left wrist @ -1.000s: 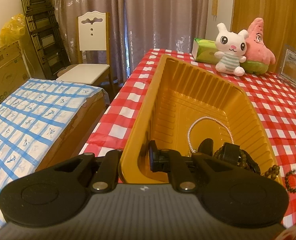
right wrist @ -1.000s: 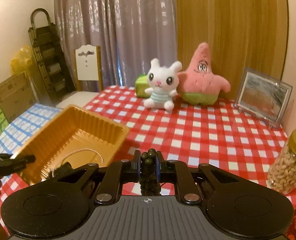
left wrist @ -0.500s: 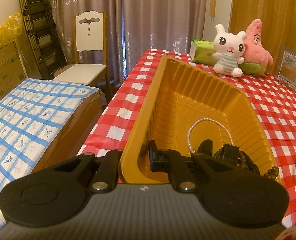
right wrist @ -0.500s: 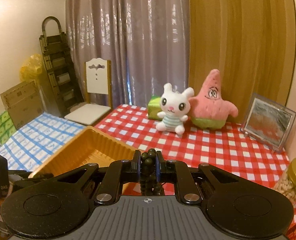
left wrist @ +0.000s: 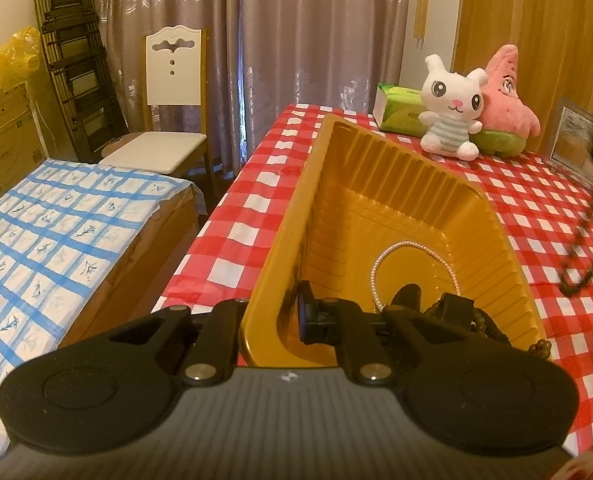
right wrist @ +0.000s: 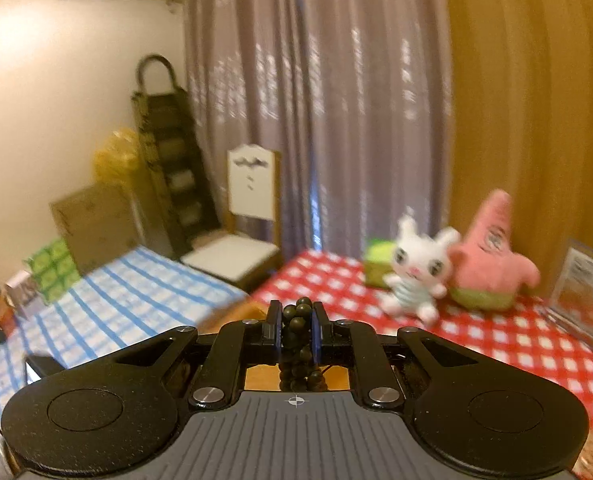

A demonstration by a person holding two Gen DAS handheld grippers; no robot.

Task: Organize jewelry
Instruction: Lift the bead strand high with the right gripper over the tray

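Pinching a dark bead strand in the right gripper [right wrist: 295, 326], tray wall clamped by the left gripper [left wrist: 272, 316].

Right jaws pressed onto the dark bead strand [right wrist: 298, 322], bunched between the pads, long axis hanging roughly straight down; in the left wrist view its loop [left wrist: 588, 260] shows blurred to the right of the gold tray [left wrist: 376, 184], above the red checked tablecloth [left wrist: 536, 208]. Left jaws nearly together on the tray's near left wall, one finger inside, one outside. Tray long axis runs away from that gripper toward the white bunny plush [left wrist: 452, 116] and pink star plush [left wrist: 504, 96]. Inside the tray near end: white pearl necklace [left wrist: 412, 264] lying in an open loop, brown bead bracelet [left wrist: 484, 324] at the right corner, partly over the rim. Right wrist view blurred.
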